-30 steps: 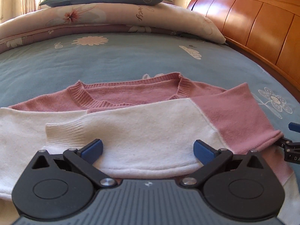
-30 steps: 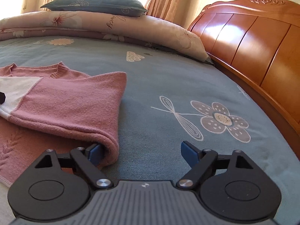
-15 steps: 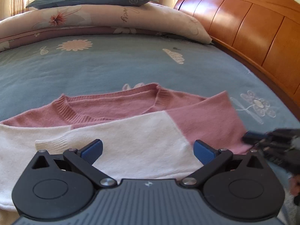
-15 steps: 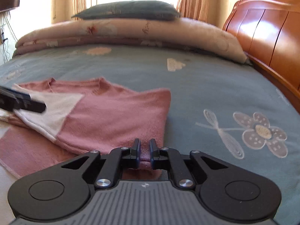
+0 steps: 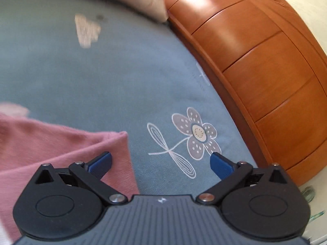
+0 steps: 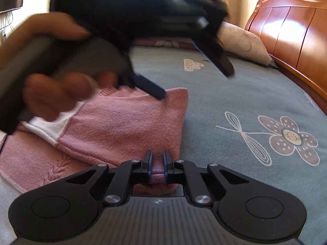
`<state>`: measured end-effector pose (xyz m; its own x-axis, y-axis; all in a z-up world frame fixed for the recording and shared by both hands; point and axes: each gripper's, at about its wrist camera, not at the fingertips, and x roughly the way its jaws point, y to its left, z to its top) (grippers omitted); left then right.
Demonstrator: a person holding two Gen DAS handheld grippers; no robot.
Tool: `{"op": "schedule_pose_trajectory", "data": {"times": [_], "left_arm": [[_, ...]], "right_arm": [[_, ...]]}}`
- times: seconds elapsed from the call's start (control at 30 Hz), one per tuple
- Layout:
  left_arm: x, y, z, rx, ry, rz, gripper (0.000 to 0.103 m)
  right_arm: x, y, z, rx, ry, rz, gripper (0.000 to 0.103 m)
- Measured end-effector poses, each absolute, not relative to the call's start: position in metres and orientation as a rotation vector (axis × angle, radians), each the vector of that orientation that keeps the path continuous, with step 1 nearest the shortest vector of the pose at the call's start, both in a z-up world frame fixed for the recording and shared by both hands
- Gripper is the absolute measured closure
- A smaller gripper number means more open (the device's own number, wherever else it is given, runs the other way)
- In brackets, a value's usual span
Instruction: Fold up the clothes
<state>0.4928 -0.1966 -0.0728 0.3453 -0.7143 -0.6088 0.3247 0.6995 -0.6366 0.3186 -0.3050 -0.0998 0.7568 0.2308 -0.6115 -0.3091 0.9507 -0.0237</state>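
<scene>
Right gripper [image 6: 157, 162] clenched on the near corner of the pink sweater [image 6: 126, 126], a small pinch of knit showing between the nearly closed jaws. Left gripper [image 5: 160, 161] released, jaws wide apart, hanging over the far corner of the folded sweater [image 5: 61, 143], left finger above pink knit, right finger above bare blue bedsheet [image 5: 122, 71]. Nothing between them.

Sweater lying on the bedsheet partly folded, white sleeve [image 6: 51, 126] tucked under the pink flap, wooden headboard [image 5: 265, 71] well off to the right.

Risks, judged from this layout:

- Thin pinch on the right. Could slip out on a lift, dropping the flap and undoing the fold.
- Left jaws straddling the edge rather than centred on it. Closing here could catch only one layer, or a fold of bedsheet along with the knit (easy to do on a soft bed).
- Lifting with one corner held and the other free likely to skew the sweater and drag the white sleeve out of place.
- Left gripper [image 6: 143, 30] and hand [image 6: 57, 85] blurred and crowding the right wrist view, so little sight of the far corner from that side.
- Soft knit apt to stretch if the two corners get pulled unevenly.
</scene>
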Motion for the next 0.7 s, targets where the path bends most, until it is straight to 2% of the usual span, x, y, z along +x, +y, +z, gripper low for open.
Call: {"op": "schedule_pose_trajectory", "data": {"times": [0.13,0.33,0.7], "left_arm": [[0.51,-0.205,-0.093,-0.477,1.0,-0.685,0.002],[0.499,-0.2,-0.073,-0.425,0.925,-0.672,0.002],[0.519,-0.217,-0.091,-0.474,1.017,-0.742,0.002]], "right_arm": [[0.321,-0.309,-0.1,-0.11,0.647,0.306,0.091],[0.325,-0.319,-0.099,-0.035,0.655,0.329,0.09],[0.327,-0.319,-0.101,-0.027,0.654,0.331,0.089]]}}
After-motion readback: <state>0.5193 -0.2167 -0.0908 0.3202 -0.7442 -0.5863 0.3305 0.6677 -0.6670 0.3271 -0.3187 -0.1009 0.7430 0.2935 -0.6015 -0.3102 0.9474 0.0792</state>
